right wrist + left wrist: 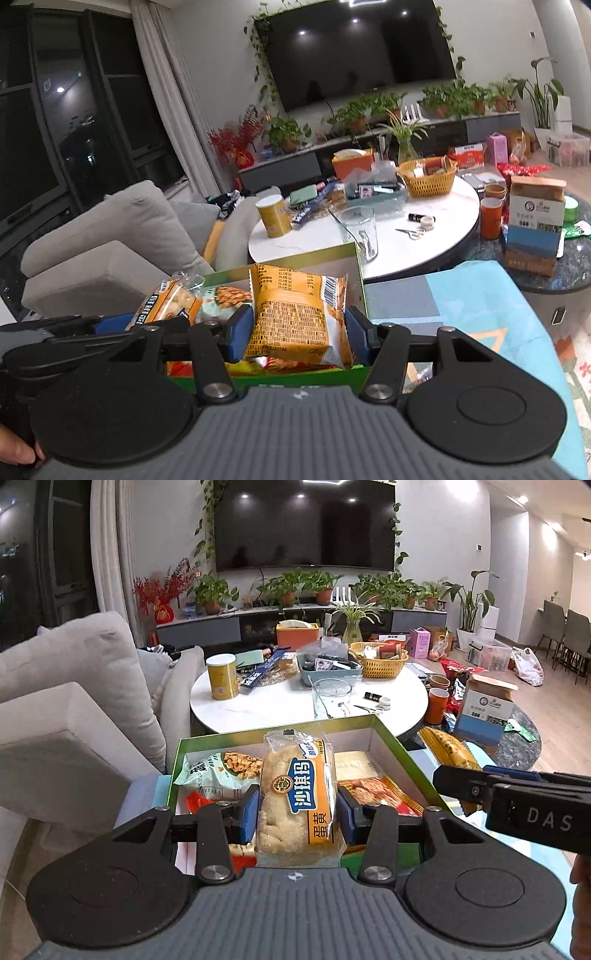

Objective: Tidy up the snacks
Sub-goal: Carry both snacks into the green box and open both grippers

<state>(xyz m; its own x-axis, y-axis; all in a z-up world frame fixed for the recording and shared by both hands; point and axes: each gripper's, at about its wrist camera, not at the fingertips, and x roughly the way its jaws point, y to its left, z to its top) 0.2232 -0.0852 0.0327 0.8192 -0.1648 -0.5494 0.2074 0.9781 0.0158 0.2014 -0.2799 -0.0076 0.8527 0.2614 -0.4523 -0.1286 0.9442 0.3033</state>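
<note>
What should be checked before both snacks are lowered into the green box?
1. Left gripper shut on the cake pack: ok, blue fingers press both sides.
2. Right gripper shut on the yellow packet: ok, it sits clamped between the fingers.
3. Green box under both snacks: ok.
4. Free floor in the box: ok, a bare patch shows at the far right; the near part is crowded with packets.
5. Grippers apart from each other: ok, a gap shows between them in both views.
6. Box resting steadily: cannot tell, its base is hidden.
</note>
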